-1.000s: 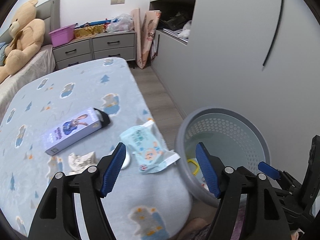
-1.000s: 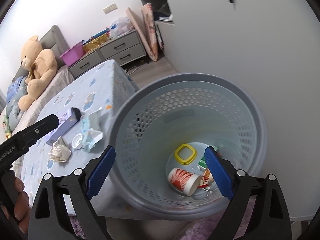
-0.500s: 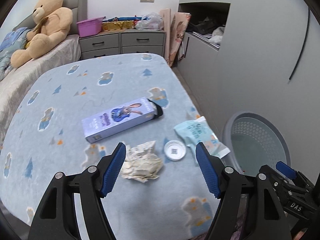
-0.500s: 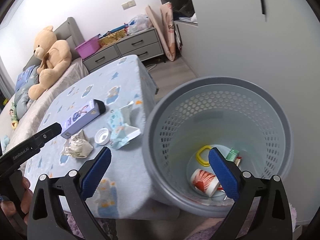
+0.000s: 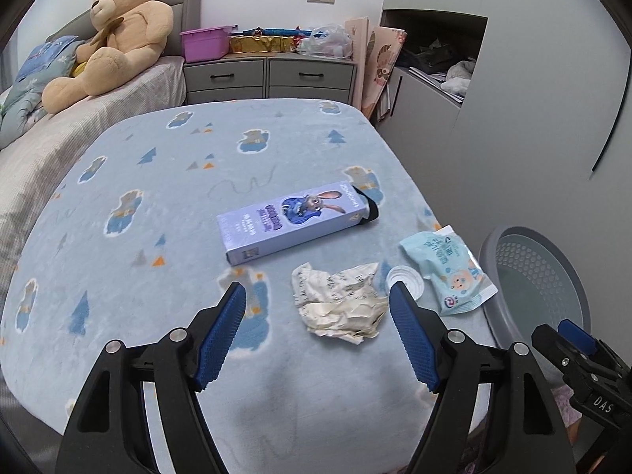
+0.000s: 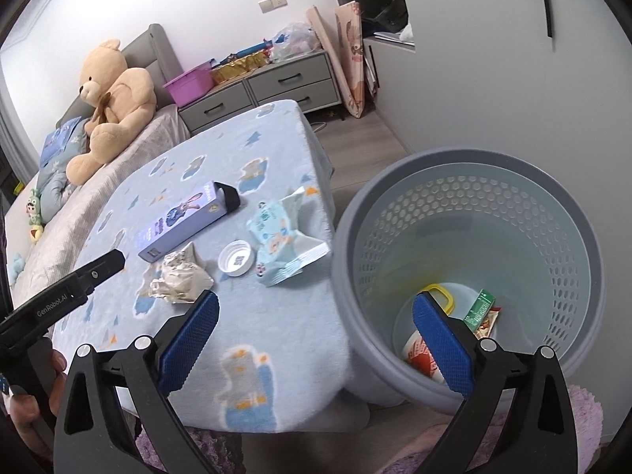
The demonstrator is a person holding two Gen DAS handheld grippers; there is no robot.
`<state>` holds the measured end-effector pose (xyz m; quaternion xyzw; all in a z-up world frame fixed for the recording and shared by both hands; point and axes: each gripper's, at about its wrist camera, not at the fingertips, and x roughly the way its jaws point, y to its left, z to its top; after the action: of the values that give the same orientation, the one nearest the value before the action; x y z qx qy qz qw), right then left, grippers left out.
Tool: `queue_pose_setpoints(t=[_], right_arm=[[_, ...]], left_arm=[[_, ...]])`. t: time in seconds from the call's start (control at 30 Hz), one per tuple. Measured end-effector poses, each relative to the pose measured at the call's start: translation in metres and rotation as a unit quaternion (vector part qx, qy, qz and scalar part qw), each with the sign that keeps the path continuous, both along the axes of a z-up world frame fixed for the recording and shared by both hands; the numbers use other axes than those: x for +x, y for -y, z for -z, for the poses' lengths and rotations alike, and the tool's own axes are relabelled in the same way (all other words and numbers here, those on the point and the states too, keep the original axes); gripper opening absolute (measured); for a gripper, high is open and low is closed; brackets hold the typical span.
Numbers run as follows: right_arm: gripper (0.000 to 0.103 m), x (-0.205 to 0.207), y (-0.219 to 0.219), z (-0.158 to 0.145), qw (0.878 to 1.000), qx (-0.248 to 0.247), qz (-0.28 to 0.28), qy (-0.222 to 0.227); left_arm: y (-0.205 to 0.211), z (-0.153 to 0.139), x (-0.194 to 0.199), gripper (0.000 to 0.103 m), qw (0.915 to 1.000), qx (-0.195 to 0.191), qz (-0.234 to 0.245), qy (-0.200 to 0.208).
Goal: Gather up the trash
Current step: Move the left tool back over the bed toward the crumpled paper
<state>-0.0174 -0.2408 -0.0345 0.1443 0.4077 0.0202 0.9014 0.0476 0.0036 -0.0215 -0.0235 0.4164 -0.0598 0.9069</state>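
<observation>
Between the blue ribbed pads of the left gripper (image 5: 318,302) there is only air and patterned fleece: its jaws are parting wider at this moment and grip nothing. Just beyond its tips, nearer the right pad, lies the crumpled paper (image 5: 340,302), a creased cream wad printed with small dark text too fine to read. Touching the wad's right edge is a round white plastic lid (image 5: 405,277) with concentric ridges; from the right wrist view a square printed code shows on its face. Next to the lid sits a pale blue wipes packet (image 5: 448,270), soft crinkly film with a cartoon baby and characters I cannot read. Farther off, a long lilac carton (image 5: 292,221) lies flat, showing a cartoon rabbit and small lettering, with a black cap at one end.

The right gripper (image 6: 314,337) hangs spread at its widest, empty, its left pad over the table's edge and its right pad over the mouth of the bin (image 6: 553,181). That grey plastic bin is round, its wall pierced with rows of holes; inside lie a yellow ring, a red-and-white paper cup and green and red packets. The left tool's black arm reads "GenRobot.AI"; the right tool's reads "DAS".

All the loose trash rests on a blue blanket (image 5: 158,276) printed with bears and trees. A plush teddy bear (image 5: 114,35) sits on the bed behind.
</observation>
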Motion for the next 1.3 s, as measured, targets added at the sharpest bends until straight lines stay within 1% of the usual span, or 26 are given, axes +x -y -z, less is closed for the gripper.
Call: queue_pose_setpoints(t=[0.37,0.87,1.13,1.3], right_arm=[[0.097,-0.002,-0.023,0.002,1.000,-0.009,-0.016,0.000],[0.097,0.006,-0.037,0.004,1.000,-0.011,-0.025,-0.003],[0.097,0.006,-0.036,0.005,1.000,-0.013,-0.022,-0.004],[0.097,0.007,-0.031,0.007,1.000,-0.007,-0.019,-0.007]], left_arm=[[-0.022,0.009,-0.008,0.072,0.9999,-0.002,-0.009,-0.008],[-0.031,0.017,-0.012,0.072,0.9997,-0.007,-0.004,-0.023],[-0.029,0.032,-0.011,0.072,0.9987,-0.012,0.009,-0.049],[-0.019,0.032,-0.003,0.072,0.9978,-0.029,0.024,-0.054]])
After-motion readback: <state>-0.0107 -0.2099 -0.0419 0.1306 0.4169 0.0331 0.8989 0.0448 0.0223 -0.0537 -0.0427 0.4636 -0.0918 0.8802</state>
